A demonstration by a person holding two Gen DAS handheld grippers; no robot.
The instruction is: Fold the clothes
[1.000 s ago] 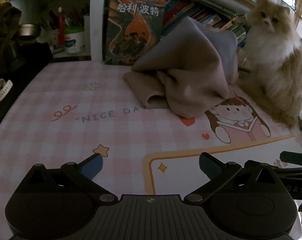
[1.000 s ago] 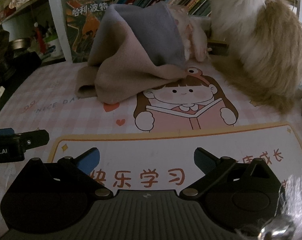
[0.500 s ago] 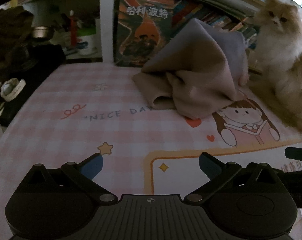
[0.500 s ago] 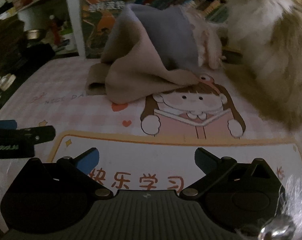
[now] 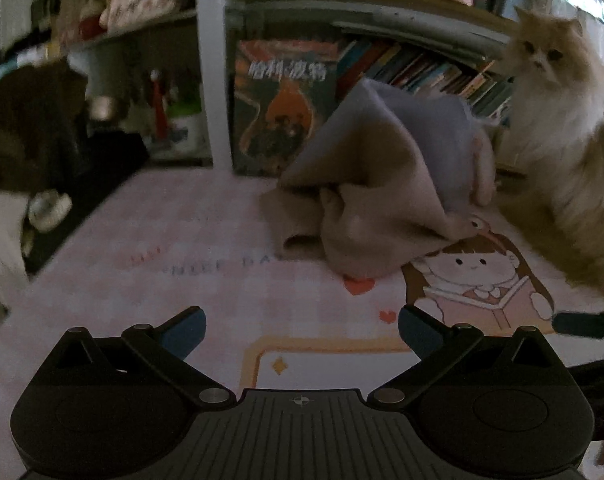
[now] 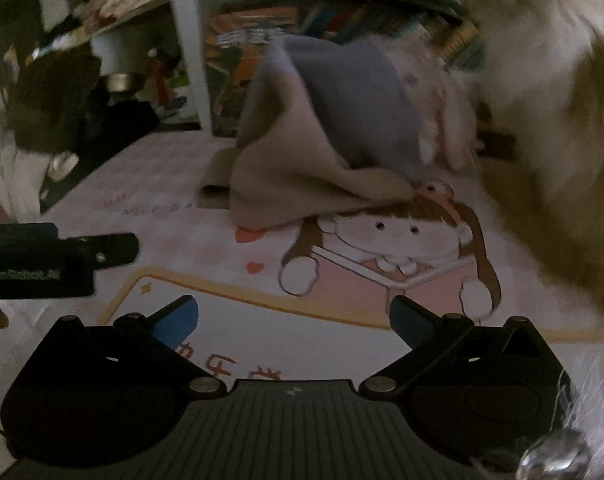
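Note:
A crumpled beige and grey-lilac garment (image 5: 381, 184) lies heaped at the back of the pink checked desk mat (image 5: 174, 240); it also shows in the right wrist view (image 6: 317, 152). My left gripper (image 5: 300, 330) is open and empty, hovering over the mat in front of the garment. My right gripper (image 6: 294, 320) is open and empty too, above the cartoon girl print (image 6: 389, 252). The left gripper's body (image 6: 42, 260) shows at the left of the right wrist view.
A fluffy orange and white cat (image 5: 561, 132) sits at the right, close to the garment, and fills the right of the right wrist view (image 6: 561, 120). A bookshelf with a large book (image 5: 286, 108) stands behind. Dark clutter (image 5: 30, 128) sits at the left edge.
Both grippers have moved forward toward the garment, which now looks larger. The views are blurred by motion. Both jaws stay open.

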